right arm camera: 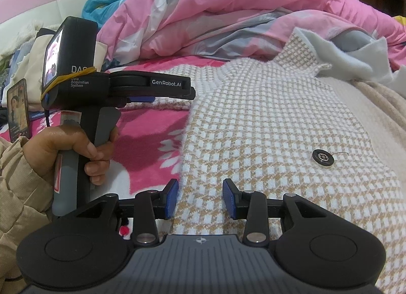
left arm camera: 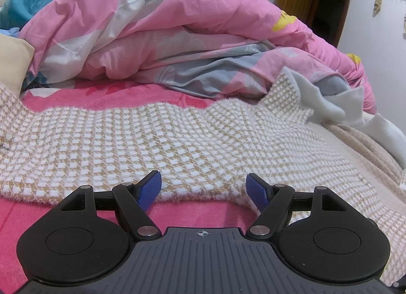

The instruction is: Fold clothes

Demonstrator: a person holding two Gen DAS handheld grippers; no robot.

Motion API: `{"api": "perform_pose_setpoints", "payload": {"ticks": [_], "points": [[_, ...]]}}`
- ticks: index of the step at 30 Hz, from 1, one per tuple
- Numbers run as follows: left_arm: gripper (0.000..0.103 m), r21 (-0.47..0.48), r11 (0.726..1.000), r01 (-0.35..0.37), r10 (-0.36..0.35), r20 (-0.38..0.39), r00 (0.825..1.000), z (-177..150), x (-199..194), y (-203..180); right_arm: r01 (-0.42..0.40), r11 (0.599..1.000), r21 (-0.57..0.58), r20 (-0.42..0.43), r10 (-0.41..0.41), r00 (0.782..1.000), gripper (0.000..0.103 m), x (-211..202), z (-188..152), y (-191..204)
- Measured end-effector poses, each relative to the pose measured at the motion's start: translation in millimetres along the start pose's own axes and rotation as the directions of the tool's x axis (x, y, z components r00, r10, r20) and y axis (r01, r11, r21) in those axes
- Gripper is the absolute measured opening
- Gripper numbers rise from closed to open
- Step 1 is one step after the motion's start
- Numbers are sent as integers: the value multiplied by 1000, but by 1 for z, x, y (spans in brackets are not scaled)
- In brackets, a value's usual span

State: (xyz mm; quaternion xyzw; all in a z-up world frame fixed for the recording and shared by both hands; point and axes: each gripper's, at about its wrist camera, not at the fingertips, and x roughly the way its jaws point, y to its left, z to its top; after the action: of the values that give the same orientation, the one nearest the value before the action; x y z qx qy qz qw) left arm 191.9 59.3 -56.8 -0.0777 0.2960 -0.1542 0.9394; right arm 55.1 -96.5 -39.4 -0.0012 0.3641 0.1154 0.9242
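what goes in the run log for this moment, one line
step: fold not begun | garment: checked sweater spread on bed | left tool: open, empty, above hem | right tool: open, empty, above sweater

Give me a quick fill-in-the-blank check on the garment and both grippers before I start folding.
1. The checked garment lies spread on a ____ floral blanket.
2. A single dark ____ is sewn on the garment.
3. The left gripper stands ____, with nothing pinched.
4. Behind the garment a pink ____ is heaped.

Missing words: pink; button; open; duvet
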Motion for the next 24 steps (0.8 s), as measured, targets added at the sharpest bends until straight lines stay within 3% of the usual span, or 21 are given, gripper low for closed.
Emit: {"api": "perform_pose_setpoints", "payload": {"ticks": [8, 14, 24], "points": [[74, -8, 1000, 4, -4, 4, 1000, 1, -1, 1, -2, 1000, 11, 9, 2, 1000, 40, -3, -1, -2], [74, -22, 1000, 4, -4, 7, 1000, 2, -3, 3, 7, 1000, 29, 76, -9, 997, 40, -19, -3, -17], [76, 48, 998, -47, 47, -1, 999, -3, 8, -6, 142, 978, 150, 132, -162, 978, 39, -41, -16, -101]]}}
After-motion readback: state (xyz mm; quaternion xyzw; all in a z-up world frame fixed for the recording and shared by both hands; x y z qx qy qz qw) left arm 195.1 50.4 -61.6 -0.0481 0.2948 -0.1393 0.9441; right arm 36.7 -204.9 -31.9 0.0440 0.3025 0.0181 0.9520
